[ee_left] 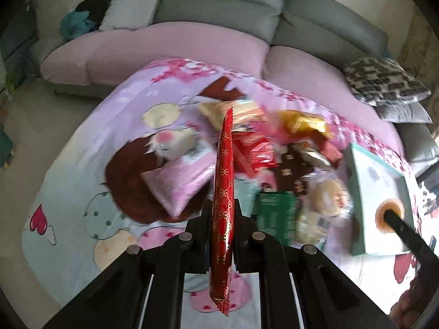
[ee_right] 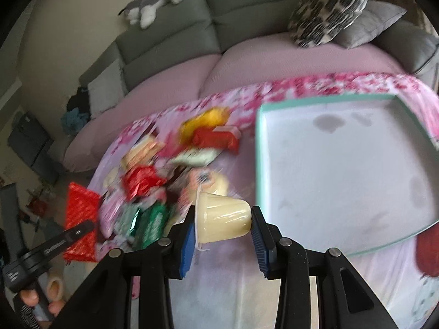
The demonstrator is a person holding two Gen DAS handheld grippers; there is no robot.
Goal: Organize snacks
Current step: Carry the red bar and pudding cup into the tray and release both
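Observation:
My left gripper (ee_left: 222, 211) is shut on a red snack packet with a gold pattern (ee_left: 223, 192), held edge-on above the table; the packet also shows at the left of the right wrist view (ee_right: 81, 211). My right gripper (ee_right: 223, 219) is shut on a pale yellow jelly cup (ee_right: 222, 216), held sideways just left of the white tray with a teal rim (ee_right: 323, 101). The tray also shows in the left wrist view (ee_left: 356, 181), with the right gripper's finger reaching over it. A pile of snacks (ee_left: 274, 159) lies mid-table, also in the right wrist view (ee_right: 164, 170).
A cartoon-print cloth (ee_left: 82, 164) covers the table. A pink and grey sofa (ee_left: 178, 46) runs behind it with patterned cushions (ee_right: 329, 11) and a plush dog (ee_right: 156, 2). A pink packet (ee_left: 181, 181) lies left of the pile.

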